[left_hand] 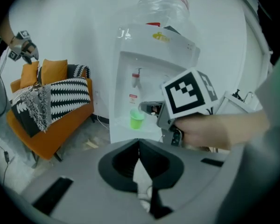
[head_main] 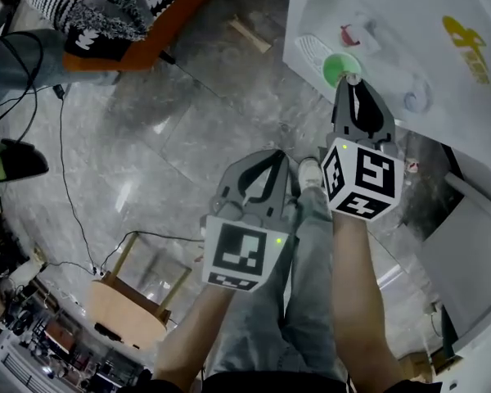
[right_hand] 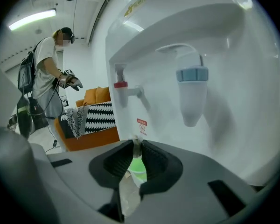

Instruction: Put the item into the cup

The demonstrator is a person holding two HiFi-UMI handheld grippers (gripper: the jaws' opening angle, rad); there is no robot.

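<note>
In the head view, the right gripper [head_main: 351, 87] is pinching the small item [head_main: 353, 79] over the green cup [head_main: 335, 67]. In the left gripper view, the left gripper [left_hand: 139, 144] is sitting closed, empty. In the right gripper view, narrow jaws are holding the item above the cup; only the release is seemingly remaining.

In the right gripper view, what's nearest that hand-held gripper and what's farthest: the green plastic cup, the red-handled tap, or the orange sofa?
1. Green plastic cup, just beyond and below the jaw tips.
2. Red-handled tap, higher up, left of centre.
3. Orange sofa, far back at the left.
</note>
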